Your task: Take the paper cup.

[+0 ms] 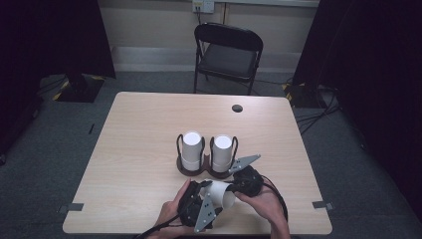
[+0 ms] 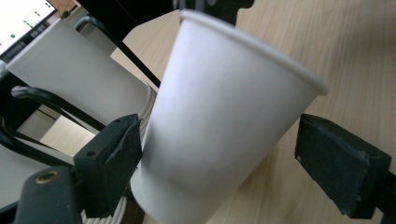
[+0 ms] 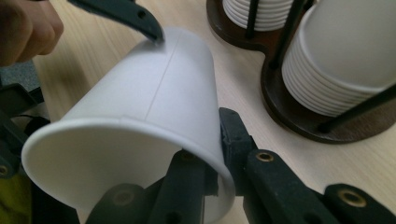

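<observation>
From above, a person's two hands meet at the near edge of a wooden table (image 1: 139, 149), the left gripper (image 1: 196, 201) and the right gripper (image 1: 238, 183) sharing one white paper cup (image 1: 219, 193) that lies tilted on its side just in front of a dark holder (image 1: 191, 169) carrying two stacks of cups (image 1: 191, 149). Along the left gripper (image 2: 219, 154), its jaws stand wide on either side of the paper cup's (image 2: 224, 116) base: one pad sits at the cup's wall, the other stands clear. Along the right gripper (image 3: 212, 149), the jaws are pinched tight on the rim of the paper cup (image 3: 154, 102), one inside the mouth and one outside, with the holder (image 3: 289, 107) and stacks of cups (image 3: 336, 60) just beyond on the table (image 3: 93, 51).
</observation>
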Demonstrator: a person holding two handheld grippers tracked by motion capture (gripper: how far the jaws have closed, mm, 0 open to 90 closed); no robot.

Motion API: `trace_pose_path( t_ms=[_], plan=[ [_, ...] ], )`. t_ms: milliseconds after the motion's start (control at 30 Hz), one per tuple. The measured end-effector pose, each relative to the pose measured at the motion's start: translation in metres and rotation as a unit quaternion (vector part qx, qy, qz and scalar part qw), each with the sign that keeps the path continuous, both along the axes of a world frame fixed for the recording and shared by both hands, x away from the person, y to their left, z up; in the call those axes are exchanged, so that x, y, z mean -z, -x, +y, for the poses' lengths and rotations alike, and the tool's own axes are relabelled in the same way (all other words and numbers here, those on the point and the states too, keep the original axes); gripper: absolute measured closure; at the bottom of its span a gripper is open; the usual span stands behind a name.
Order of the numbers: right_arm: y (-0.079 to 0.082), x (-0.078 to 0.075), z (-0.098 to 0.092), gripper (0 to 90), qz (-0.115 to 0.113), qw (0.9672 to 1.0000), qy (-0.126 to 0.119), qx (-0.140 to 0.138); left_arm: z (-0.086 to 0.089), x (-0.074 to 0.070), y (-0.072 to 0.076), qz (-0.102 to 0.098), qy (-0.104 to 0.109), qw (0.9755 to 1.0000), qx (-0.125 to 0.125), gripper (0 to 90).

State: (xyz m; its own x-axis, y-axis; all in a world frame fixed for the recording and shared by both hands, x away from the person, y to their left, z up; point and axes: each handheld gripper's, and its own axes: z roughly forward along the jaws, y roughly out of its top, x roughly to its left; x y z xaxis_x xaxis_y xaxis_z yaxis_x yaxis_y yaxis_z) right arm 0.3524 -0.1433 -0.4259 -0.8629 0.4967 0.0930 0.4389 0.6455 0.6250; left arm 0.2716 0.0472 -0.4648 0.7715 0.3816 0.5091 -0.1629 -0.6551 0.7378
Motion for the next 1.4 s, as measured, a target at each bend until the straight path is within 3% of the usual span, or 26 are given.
trace_pose_path(
  t_ms=[100, 333, 633, 800, 933, 1267, 1300, 1400],
  plan=[
    [-0.001, -0.001, 0.005, 88.5, 0.003, 0.9999, -0.014, -0.006, -0.003, 0.000, 0.000, -0.013, 0.004, 0.9999, -0.008, 15.3],
    [-0.002, -0.001, 0.010, 88.5, 0.011, 0.9993, -0.035, 0.002, -0.003, -0.001, -0.001, -0.017, 0.009, 0.9997, -0.017, 14.9],
    [-0.004, 0.000, 0.017, 88.5, 0.038, 0.9985, -0.038, 0.010, -0.004, -0.002, 0.002, -0.027, 0.008, 0.9996, -0.008, 17.6],
    [-0.003, 0.001, 0.019, 88.5, 0.039, 0.9987, -0.031, 0.008, -0.006, -0.001, 0.003, -0.033, 0.009, 0.9994, -0.007, 18.0],
    [-0.003, 0.000, 0.020, 89.2, 0.050, 0.9977, -0.046, 0.009, -0.006, -0.003, 0.002, -0.041, 0.012, 0.9990, -0.013, 17.9],
    [0.000, -0.001, 0.025, 88.0, 0.058, 0.9973, -0.042, 0.018, -0.010, -0.004, 0.000, -0.039, 0.019, 0.9989, -0.020, 18.5],
    [0.000, -0.001, 0.024, 88.0, 0.058, 0.9971, -0.044, 0.022, -0.010, -0.005, 0.001, -0.039, 0.009, 0.9988, -0.027, 19.0],
    [-0.001, -0.004, 0.019, 87.9, 0.057, 0.9964, -0.056, 0.028, -0.011, -0.009, 0.000, -0.035, 0.020, 0.9987, -0.031, 21.2]
  ],
)
